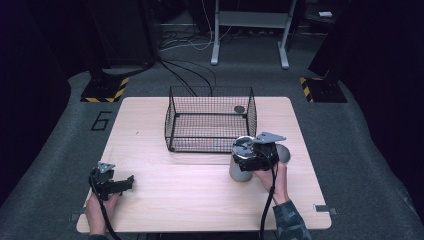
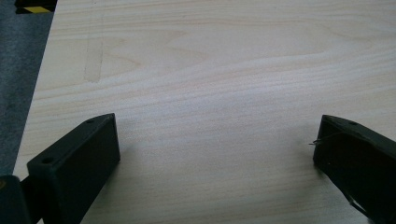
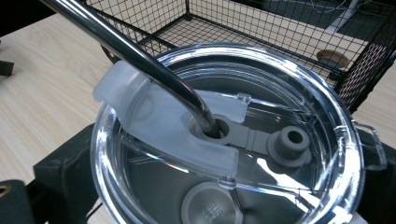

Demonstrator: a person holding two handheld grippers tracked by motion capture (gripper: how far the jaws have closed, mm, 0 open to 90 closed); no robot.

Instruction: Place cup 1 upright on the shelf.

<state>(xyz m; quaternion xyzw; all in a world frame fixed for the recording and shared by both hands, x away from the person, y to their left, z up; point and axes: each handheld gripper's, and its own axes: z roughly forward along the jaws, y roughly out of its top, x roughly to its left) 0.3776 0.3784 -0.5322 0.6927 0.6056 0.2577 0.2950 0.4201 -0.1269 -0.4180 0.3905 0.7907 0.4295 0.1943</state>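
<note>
Right gripper (image 1: 248,159): my fingers (image 3: 60,175) stand on either side of the tumbler (image 1: 240,167), one black pad showing at the lower left of its clear lid (image 3: 224,135) and the other at the far right edge. I judge them clamped on the tumbler body just under the rim, though the contact faces themselves are hidden by the lid. A steel straw (image 3: 135,56) passes through the lid's centre port and leans away toward the upper left of the right gripper view. The tumbler stands on the bench (image 1: 190,195), just in front of the near right corner of the wire basket (image 1: 210,120).

Left gripper (image 1: 112,182): fingers (image 2: 77,158) spread wide, nothing between them, bare wood below. It sits at the near left of the bench, well apart from the work.

Step in hand, in my judgement: the tumbler is grasped and ready for transfer into the basket. The next move calls for a lift high enough for the tumbler's base to clear the basket's top rail, then forward travel and a controlled lowering onto the mesh floor.

Obstructions: the basket's near wall stands directly in the path. The leaning straw could catch on the wire. A second grey rounded object (image 1: 283,152) sits just right of the tumbler; I cannot identify it. A small dark disc (image 1: 239,109) lies in the basket's far right corner.
</note>
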